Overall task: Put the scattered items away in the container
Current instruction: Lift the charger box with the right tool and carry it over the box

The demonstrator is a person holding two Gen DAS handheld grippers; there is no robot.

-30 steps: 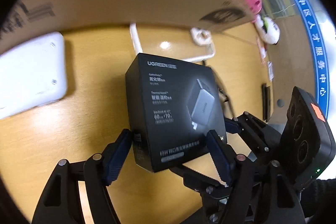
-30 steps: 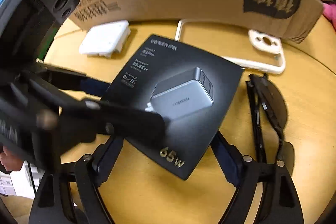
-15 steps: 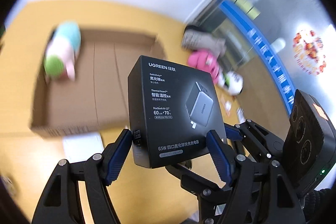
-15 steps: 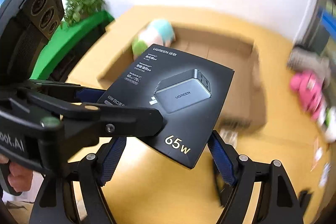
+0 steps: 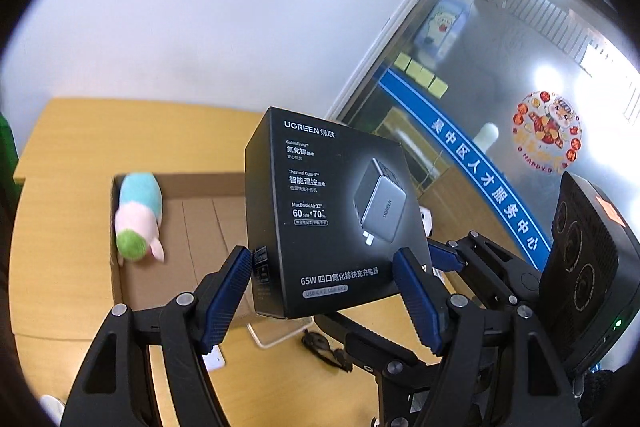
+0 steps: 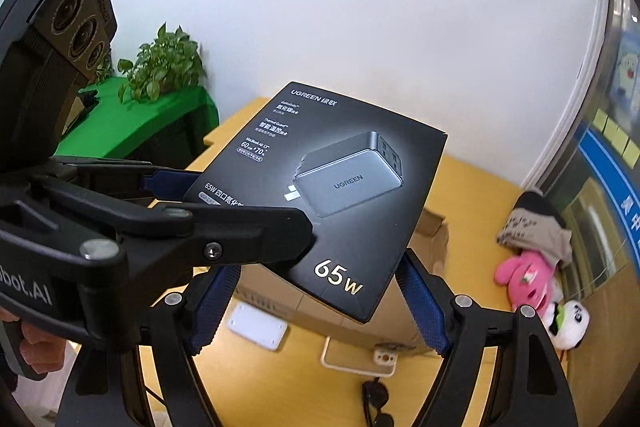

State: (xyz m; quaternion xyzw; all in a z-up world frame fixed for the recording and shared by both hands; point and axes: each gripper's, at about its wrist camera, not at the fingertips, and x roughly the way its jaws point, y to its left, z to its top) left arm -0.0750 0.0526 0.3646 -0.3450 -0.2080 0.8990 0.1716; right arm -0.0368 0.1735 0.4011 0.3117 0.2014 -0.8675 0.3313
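We hold the black charger box (image 5: 324,215) above the tabletop (image 5: 60,227), near the cardboard container (image 5: 192,227), with 2 tools. The left tool (image 5: 324,291) and right tool (image 6: 320,307) each clamp opposite edges. It appears rigid, light and smooth-faced; edge grips suit it.

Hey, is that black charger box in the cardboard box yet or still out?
Still out. The charger box is held in the air between both grippers' jaws, above the table, while the cardboard box below holds only a plush toy.
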